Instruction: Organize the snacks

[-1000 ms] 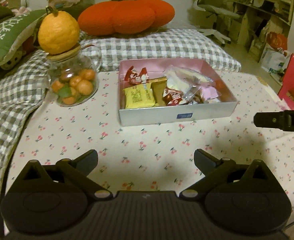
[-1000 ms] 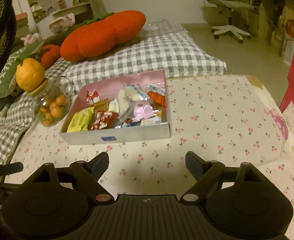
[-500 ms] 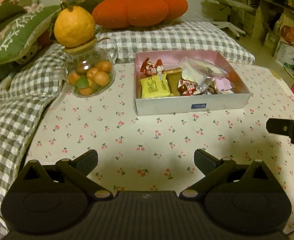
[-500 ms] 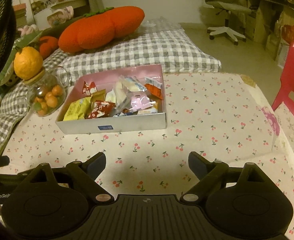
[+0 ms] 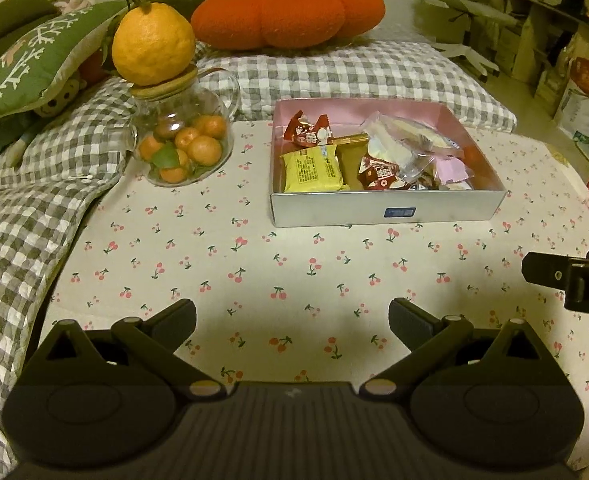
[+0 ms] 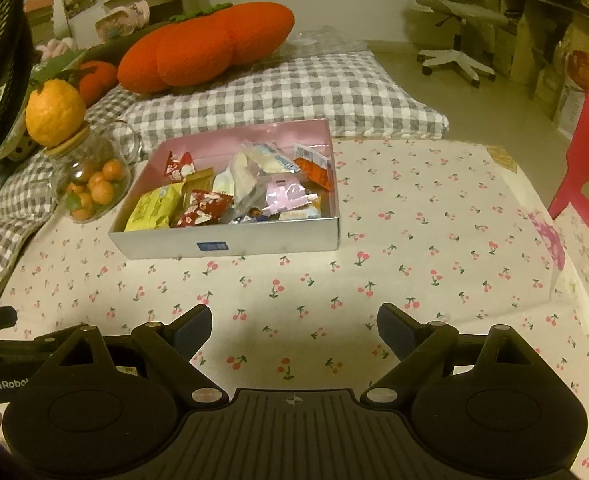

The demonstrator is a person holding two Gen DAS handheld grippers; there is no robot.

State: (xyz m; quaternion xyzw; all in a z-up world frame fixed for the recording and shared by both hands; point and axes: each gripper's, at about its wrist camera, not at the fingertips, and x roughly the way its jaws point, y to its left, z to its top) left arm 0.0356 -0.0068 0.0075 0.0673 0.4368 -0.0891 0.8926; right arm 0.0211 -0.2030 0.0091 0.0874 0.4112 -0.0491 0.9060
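Observation:
A shallow box (image 5: 386, 210) (image 6: 230, 242) with a pink inside sits on the cherry-print tablecloth. It holds several wrapped snacks: a yellow packet (image 5: 312, 170) (image 6: 152, 210), red packets (image 5: 378, 172) (image 6: 204, 210), clear bags and a pink wrapper (image 6: 284, 194). My left gripper (image 5: 292, 316) is open and empty, over the cloth in front of the box. My right gripper (image 6: 294, 324) is open and empty, in front of the box's right end. Part of the right gripper shows at the left wrist view's right edge (image 5: 570, 280).
A glass jar of small oranges (image 5: 180, 148) (image 6: 92, 186) with a large orange citrus on its lid (image 5: 152, 50) stands left of the box. Checked bedding (image 5: 354, 72) and an orange pumpkin cushion (image 5: 288, 10) lie behind. A red chair (image 6: 588, 160) stands at the right.
Both grippers have drawn back a little from the box and shifted; the left view now looks further left, showing more of the jar. Both stay open and empty.

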